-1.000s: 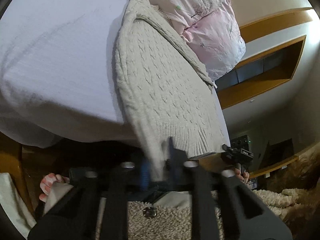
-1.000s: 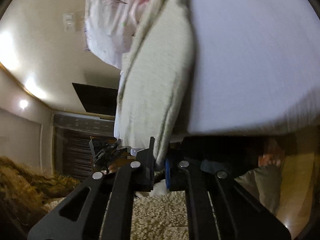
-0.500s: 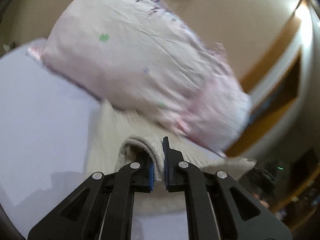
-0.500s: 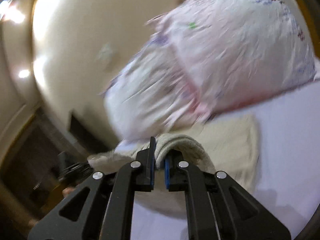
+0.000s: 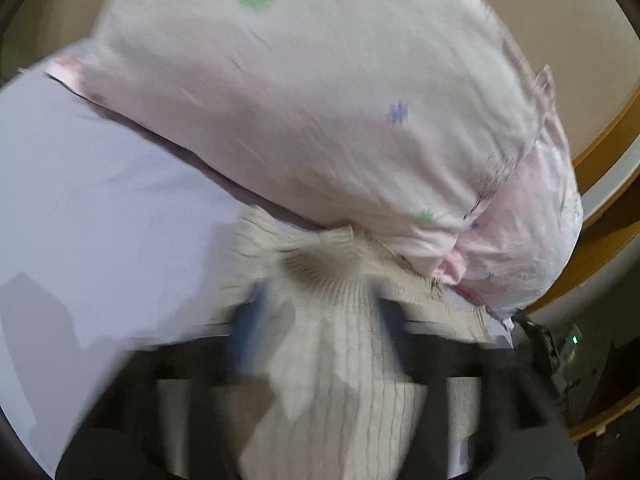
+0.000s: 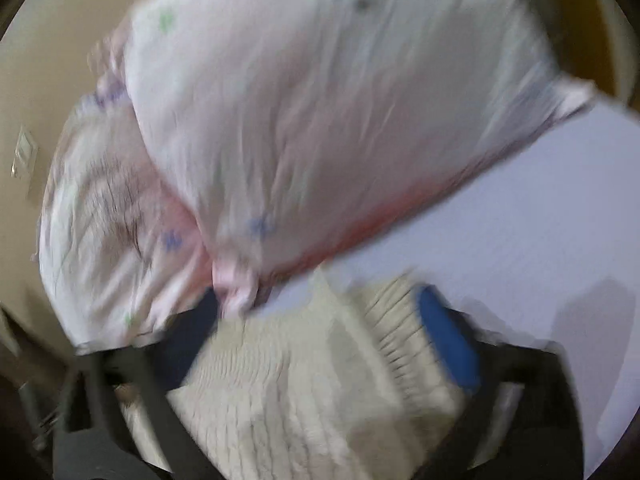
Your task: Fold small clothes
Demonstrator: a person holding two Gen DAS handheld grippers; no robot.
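Note:
A cream cable-knit sweater point(image 5: 332, 344) lies on the pale lilac bed sheet point(image 5: 100, 220), its ribbed edge folded up against the pillows. My left gripper point(image 5: 320, 320) is open, its jaws spread wide on either side of the knit. The sweater also fills the lower right wrist view point(image 6: 304, 392). My right gripper point(image 6: 316, 340) is open too, the ribbed hem lying between its spread jaws. Both views are motion-blurred.
Two pink-white patterned pillows point(image 5: 320, 100) lie just beyond the sweater; they also show in the right wrist view point(image 6: 300, 128). Beige wall and wooden trim point(image 5: 608, 140) are behind. The sheet point(image 6: 540, 220) extends to the right.
Both grippers carried the sweater's lower edge up toward the pillows, folding it over. Both jaws, shut on the knit half a second ago, now stand wide apart.

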